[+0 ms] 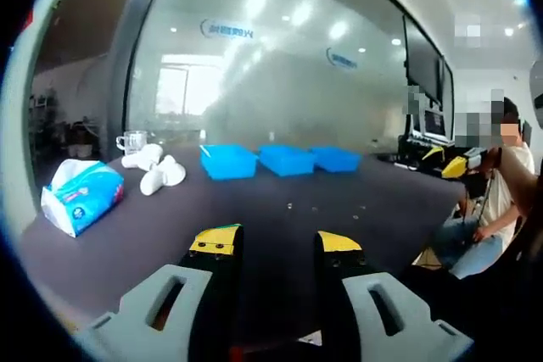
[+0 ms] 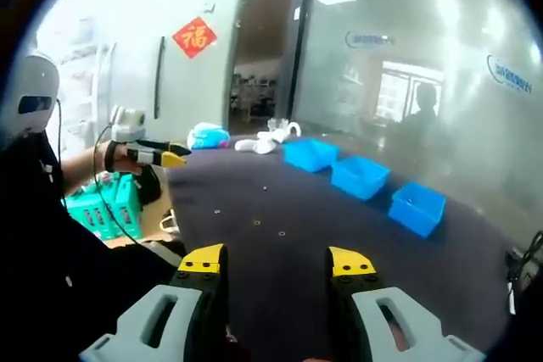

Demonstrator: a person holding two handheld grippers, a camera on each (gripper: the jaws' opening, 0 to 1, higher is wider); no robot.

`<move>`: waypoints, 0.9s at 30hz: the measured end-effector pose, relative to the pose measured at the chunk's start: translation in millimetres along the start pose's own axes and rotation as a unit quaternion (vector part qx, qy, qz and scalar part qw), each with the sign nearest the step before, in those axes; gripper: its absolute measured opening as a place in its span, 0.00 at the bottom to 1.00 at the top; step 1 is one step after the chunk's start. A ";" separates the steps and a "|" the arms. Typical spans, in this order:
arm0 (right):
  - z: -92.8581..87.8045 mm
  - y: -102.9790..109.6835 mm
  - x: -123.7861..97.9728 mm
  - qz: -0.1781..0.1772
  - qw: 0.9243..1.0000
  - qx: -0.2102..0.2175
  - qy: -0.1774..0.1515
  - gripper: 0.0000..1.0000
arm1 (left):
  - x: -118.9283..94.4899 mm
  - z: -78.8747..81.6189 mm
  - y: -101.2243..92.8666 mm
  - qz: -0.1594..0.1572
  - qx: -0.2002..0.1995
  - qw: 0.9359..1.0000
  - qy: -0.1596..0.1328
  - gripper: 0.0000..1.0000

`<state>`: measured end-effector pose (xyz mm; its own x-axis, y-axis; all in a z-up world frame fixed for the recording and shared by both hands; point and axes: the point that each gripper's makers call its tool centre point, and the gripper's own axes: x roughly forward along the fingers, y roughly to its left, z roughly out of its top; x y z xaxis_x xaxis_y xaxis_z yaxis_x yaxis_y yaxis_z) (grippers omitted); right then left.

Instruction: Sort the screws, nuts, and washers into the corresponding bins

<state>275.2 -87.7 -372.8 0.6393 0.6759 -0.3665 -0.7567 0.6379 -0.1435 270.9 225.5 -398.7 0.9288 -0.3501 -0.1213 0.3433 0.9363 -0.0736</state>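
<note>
A frosted glass wall with a blue logo stood behind a dark tabletop (image 1: 339, 209) in an office, and a red paper ornament (image 2: 194, 36) hung on the white wall beside a dark doorway. Along the tabletop's far edge sat three blue bins in a row — the first bin (image 1: 229, 160), the middle bin (image 1: 287, 159) and the third bin (image 1: 336, 158). In the right gripper view they ran away toward the right, and what lay inside could not be made out. A few small bits of hardware (image 2: 256, 223) lay scattered about the middle of the tabletop, well apart from the bins; too small to tell screws from nuts or washers.

Near the far left corner lay some white objects (image 1: 154, 169), a glass mug (image 1: 131, 142) behind them, and a blue tissue pack (image 1: 81, 197) by the left edge.

The left gripper (image 1: 277, 245) hovered over the near edge, jaws apart and holding nothing. The right gripper (image 2: 277, 262) stood likewise — spread wide, nothing between them. A seated person (image 1: 501, 201) was at the right.
</note>
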 end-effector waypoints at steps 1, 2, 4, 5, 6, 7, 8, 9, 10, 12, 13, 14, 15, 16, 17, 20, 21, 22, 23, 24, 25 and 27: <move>-1.0 1.7 0.2 0.000 1.000 -0.001 0.001 0.42 | -0.1 -0.4 -0.2 0.000 0.001 1.000 0.001 0.29; -1.9 2.8 0.3 0.000 1.000 -0.001 0.002 0.42 | 0.0 -0.6 -0.3 -0.001 0.002 1.000 0.002 0.29; -3.0 4.5 -0.5 -0.001 1.000 0.002 0.004 0.42 | 0.0 -0.7 -0.6 -0.002 0.004 1.000 0.003 0.29; -3.2 5.2 -1.0 -0.003 1.000 0.004 0.004 0.42 | -0.1 -0.6 -0.8 -0.002 0.004 1.000 0.004 0.29; -3.5 5.9 -1.3 -0.004 1.000 0.006 0.005 0.41 | -0.4 -0.5 -1.0 -0.003 0.005 1.000 0.004 0.29; -4.1 7.1 -2.5 -0.009 1.000 0.007 0.007 0.41 | -0.7 -0.6 -1.6 -0.003 0.005 1.000 0.005 0.29; -4.4 7.4 -3.4 -0.015 1.000 0.009 0.008 0.41 | -1.0 -0.7 -2.3 -0.003 0.006 1.000 0.005 0.29; -4.5 8.5 -4.1 -0.018 1.000 0.011 0.009 0.40 | -1.1 -1.0 -2.9 -0.004 0.005 1.000 0.006 0.29; -4.8 9.9 -4.7 -0.021 1.000 0.013 0.009 0.40 | -1.3 -1.6 -3.7 -0.005 0.006 1.000 0.007 0.29; -5.4 14.0 -5.6 -0.019 1.000 0.011 0.008 0.40 | -1.6 -1.7 -5.4 -0.007 0.008 1.000 0.008 0.29; -5.7 15.8 -5.8 -0.015 1.000 0.009 0.009 0.40 | -1.7 -1.4 -6.2 -0.008 0.009 1.000 0.009 0.29; -5.8 17.0 -5.9 -0.012 1.000 0.008 0.009 0.40 | -1.7 -0.8 -6.8 -0.009 0.009 1.000 0.008 0.29; -5.8 17.7 -6.0 -0.010 1.000 0.006 0.009 0.40 | -1.8 -0.5 -7.4 -0.010 0.010 1.000 0.008 0.29; -6.2 18.5 -6.2 -0.007 1.000 0.004 0.010 0.40 | -1.8 -0.1 -8.1 -0.011 0.012 1.000 0.009 0.29; -6.2 19.0 -6.3 -0.005 1.000 0.002 0.010 0.40 | -1.7 0.0 -8.9 -0.012 0.014 1.000 0.010 0.29; -5.2 23.2 -6.3 0.014 1.000 -0.010 0.009 0.40 | -1.7 -0.5 -9.9 -0.015 0.015 1.000 0.013 0.29; -5.3 22.3 -6.0 0.019 1.000 -0.011 0.012 0.41 | -1.9 -0.6 -10.6 -0.016 0.016 1.000 0.013 0.29; -5.4 22.3 -5.3 0.026 0.999 -0.015 0.013 0.41 | -2.1 -0.5 -11.3 -0.016 0.016 1.000 0.013 0.29; -4.8 22.3 -4.3 0.034 0.999 -0.020 0.013 0.41 | -2.3 -0.5 -11.8 -0.017 0.016 1.000 0.013 0.29; -4.1 20.7 -3.2 0.037 0.999 -0.018 0.012 0.41 | -2.5 -0.7 -12.5 -0.018 0.016 1.000 0.013 0.29; -3.4 18.7 -1.6 0.039 0.999 -0.017 0.012 0.41 | -2.9 -1.2 -13.1 -0.018 0.015 1.000 0.013 0.29; -2.8 14.9 1.8 0.042 0.999 -0.017 0.013 0.41 | -3.7 -1.9 -13.6 -0.018 0.012 1.000 0.013 0.29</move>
<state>264.7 -78.0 -378.2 0.5693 0.7168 -0.4026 -0.8126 0.5652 -0.1427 262.5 214.0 -399.1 0.9117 -0.3848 -0.1439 0.3810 0.9230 -0.0541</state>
